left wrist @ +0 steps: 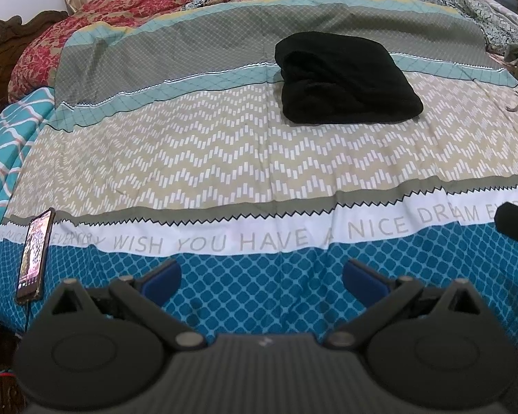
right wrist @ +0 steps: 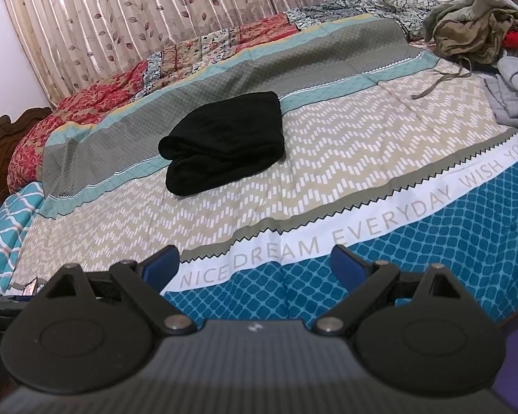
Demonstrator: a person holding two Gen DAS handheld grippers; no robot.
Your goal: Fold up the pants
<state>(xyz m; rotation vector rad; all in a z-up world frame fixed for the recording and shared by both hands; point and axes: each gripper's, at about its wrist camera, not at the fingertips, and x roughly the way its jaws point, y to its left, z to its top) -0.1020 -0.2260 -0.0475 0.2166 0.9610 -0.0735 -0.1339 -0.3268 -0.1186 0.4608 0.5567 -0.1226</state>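
Black pants (left wrist: 345,77) lie folded into a thick bundle on the bedspread (left wrist: 224,158), over its grey and beige stripes. In the right wrist view the same black pants (right wrist: 226,146) sit left of centre. My left gripper (left wrist: 260,277) is open over the blue-patterned front edge, well short of the pants, with nothing between its blue pads (left wrist: 164,281). My right gripper (right wrist: 255,265) is likewise open and holds nothing, hovering near the lettered white band. A dark piece of the right gripper (left wrist: 516,222) shows at the right edge of the left wrist view.
A phone (left wrist: 34,253) with a lit screen lies at the bed's front left, a cable running off it. A heap of olive, red and grey clothes (right wrist: 473,31) fills the far right. A floral quilt (left wrist: 121,10), curtain (right wrist: 138,17) and carved wooden headboard (left wrist: 3,41) border the far side.
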